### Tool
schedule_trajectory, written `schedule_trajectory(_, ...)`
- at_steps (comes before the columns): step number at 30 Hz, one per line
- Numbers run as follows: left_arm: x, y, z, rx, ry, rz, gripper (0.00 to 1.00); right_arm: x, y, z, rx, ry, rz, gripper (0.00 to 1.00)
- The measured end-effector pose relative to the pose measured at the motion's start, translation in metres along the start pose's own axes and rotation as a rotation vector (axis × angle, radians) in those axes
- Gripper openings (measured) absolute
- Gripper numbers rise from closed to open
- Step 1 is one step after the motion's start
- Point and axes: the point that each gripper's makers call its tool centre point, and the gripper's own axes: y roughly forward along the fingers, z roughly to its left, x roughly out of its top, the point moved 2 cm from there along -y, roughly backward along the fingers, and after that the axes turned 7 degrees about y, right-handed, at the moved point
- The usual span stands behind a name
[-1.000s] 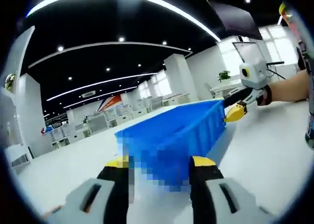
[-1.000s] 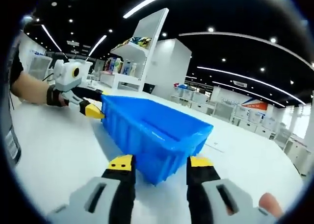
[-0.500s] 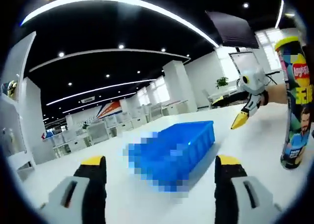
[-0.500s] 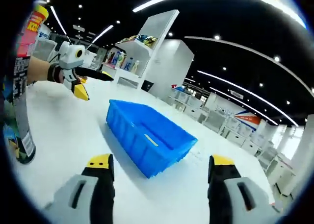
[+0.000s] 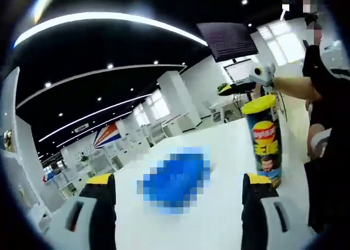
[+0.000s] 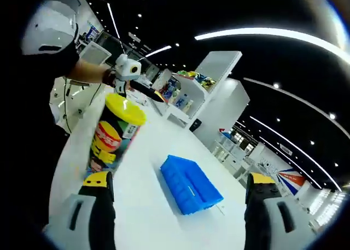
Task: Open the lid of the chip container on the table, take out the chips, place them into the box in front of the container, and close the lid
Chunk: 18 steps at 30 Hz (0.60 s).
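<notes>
The chip can point(image 5: 266, 143), tall with a yellow lid point(image 5: 258, 104) shut on top, stands upright on the white table right of the blue box point(image 5: 175, 179). My left gripper point(image 5: 179, 180) is open wide, empty, well back from both. In the right gripper view the chip can point(image 6: 112, 138) stands left of the blue box point(image 6: 191, 184), and my right gripper point(image 6: 180, 179) is open wide with nothing in it. The right gripper point(image 5: 258, 75) hovers above and behind the lid in the left gripper view. The left gripper point(image 6: 124, 69) hangs above the lid point(image 6: 126, 109) in the right gripper view.
The white table point(image 6: 145, 217) runs out around the box. A person in dark clothes point(image 5: 328, 151) stands at the table's edge by the can. Shelves with goods point(image 6: 178, 91) stand behind the table, with desks farther off.
Both grippers opened wider and drew back from the blue box, which now looks small. The chip can, at the edge before, has come fully into both views.
</notes>
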Motion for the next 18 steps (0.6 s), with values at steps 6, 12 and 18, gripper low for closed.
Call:
schedule_trajectory(6,0.053,-0.043,-0.027,-0.084,0.085,-0.043,0.95,0.040,-0.045,0.024,0.036,-0.026,-0.023,0.97)
schedule_trajectory(12,0.065,-0.057,-0.043,-0.061,0.148,-0.017,0.95,0.040,-0.066,0.047,0.037,-0.088,0.071,0.97)
schedule_trajectory(18,0.043,-0.053,-0.066,-0.132,0.158,0.104,0.95,0.037,-0.068,0.050,0.026,-0.109,0.084,0.94)
